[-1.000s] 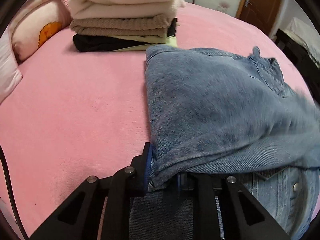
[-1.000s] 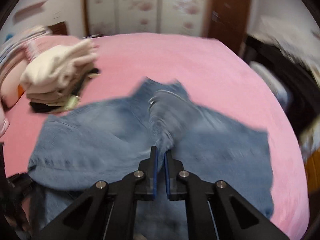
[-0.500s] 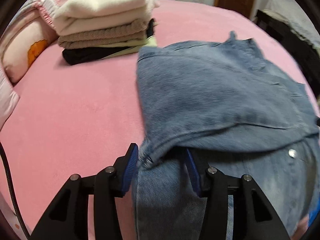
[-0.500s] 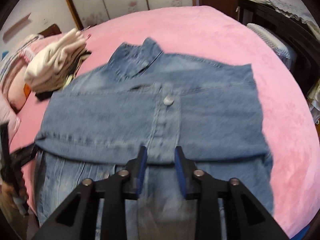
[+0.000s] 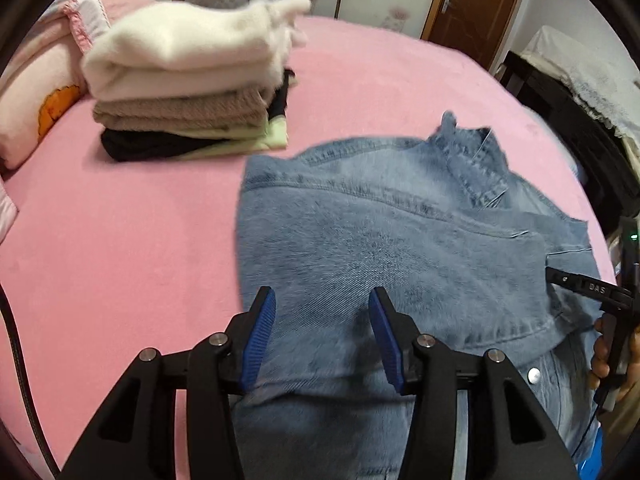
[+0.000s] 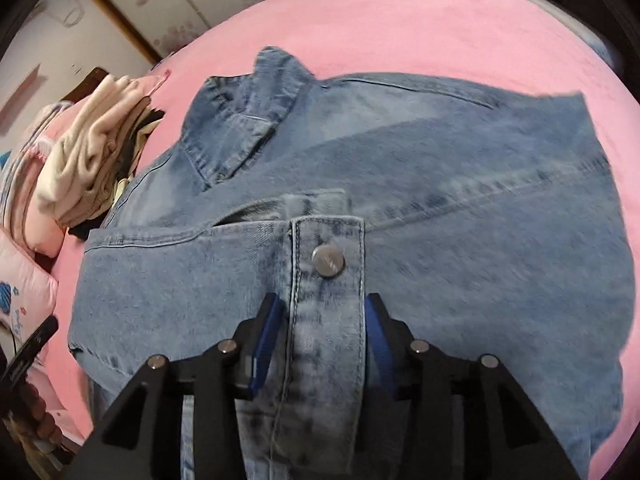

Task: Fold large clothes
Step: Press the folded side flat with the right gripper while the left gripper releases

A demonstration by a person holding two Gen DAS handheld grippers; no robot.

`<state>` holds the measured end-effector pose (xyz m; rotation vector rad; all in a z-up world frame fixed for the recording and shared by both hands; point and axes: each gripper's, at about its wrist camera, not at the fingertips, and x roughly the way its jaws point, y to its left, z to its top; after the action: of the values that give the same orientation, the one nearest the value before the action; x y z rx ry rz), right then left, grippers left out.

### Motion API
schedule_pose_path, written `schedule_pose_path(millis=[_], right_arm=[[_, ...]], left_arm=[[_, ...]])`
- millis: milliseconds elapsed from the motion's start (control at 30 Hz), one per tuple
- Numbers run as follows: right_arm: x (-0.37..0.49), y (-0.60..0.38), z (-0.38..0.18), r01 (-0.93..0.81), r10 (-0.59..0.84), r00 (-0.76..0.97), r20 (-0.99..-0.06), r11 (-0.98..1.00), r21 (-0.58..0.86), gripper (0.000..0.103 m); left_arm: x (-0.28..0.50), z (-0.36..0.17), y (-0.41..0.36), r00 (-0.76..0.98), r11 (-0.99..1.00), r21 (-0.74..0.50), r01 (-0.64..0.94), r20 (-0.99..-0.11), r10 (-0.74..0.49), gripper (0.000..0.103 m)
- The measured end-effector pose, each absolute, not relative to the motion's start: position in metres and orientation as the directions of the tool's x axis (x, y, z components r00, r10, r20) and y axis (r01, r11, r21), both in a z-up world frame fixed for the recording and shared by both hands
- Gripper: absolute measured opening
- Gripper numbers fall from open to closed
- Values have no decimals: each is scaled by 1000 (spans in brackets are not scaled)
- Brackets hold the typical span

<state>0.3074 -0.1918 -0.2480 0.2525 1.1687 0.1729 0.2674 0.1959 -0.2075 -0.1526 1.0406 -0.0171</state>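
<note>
Two grippers hang over one denim jacket (image 5: 400, 248) that lies on the pink bed (image 5: 120, 240), its lower half already laid up over the chest so the hem band sits across the middle. We read this as the release at the end of a fold. The left gripper (image 5: 322, 336) has its blue pads spread apart above the jacket's left edge, with cloth below them but nothing pinched. The right gripper (image 6: 322, 340) is opening, its pads standing either side of the button placket (image 6: 328, 304) without pressing on it, just near of the metal button (image 6: 329, 261).

Next, we judge, comes a fresh grip on the folded bundle, either to fold it once more into a smaller packet or to carry it to the stack of folded clothes (image 5: 188, 92) at the far left of the bed. That calls for both grippers to take every layer at once near the two side edges, so the fold does not slide open when lifted.

Much stays hidden from us. Both sleeves are out of sight, presumably tucked under, but we cannot confirm it. Black gripper frames cover the jacket's near edge in both views. Motion blur softens the cloth close to the pads, so we cannot tell how many layers lie there. At the right rim of the left view a hand (image 5: 612, 356) on the other tool is cut off.
</note>
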Motion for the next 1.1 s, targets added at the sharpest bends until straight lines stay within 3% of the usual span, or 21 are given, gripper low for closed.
schedule_pose_path(millis=[133,200,233,267,300,400,467,533,633,900,1100], right_arm=[[313,-178,-247,-77,217,388,-896,976,203,45],[311,-175,-245,-110,198,398,-896,980,168,40],[309,-176,-244,-117,195,403,-894,980,161,36],[307,-176,-241,-125,201,411,-889,979,164,18],[305,-177,-237,-122,201,415,-887,979,165,12],[287,-175,-225,-103,136,468,-873,990,99,12],[278,-175,-233,-52,21,459,-888,999,-3,0],[269,-184,-249,-1,-57,432,-900,998,-64,0],[255,-195,-241,14,-35,462,-886,999,-32,0],[231,-168,-200,-130,139,519,-843,988,82,2],[225,-124,-207,-233,204,483,-851,967,99,2]], left_arm=[[280,-233,181,458,996,-67,-63,-889,-31,47],[284,-246,177,424,997,-20,-71,-906,12,47],[285,-250,176,417,997,-6,-75,-909,26,47],[285,-252,175,415,997,2,-78,-909,34,47],[285,-253,174,418,997,14,-80,-907,47,47],[282,-255,171,426,996,41,-74,-902,69,48],[281,-258,170,428,995,71,-72,-899,95,54],[280,-261,172,428,993,89,-79,-896,115,59],[279,-259,177,431,993,80,-85,-896,109,62],[254,-224,154,527,997,51,-59,-847,74,62],[251,-228,123,511,998,64,19,-859,46,62]])
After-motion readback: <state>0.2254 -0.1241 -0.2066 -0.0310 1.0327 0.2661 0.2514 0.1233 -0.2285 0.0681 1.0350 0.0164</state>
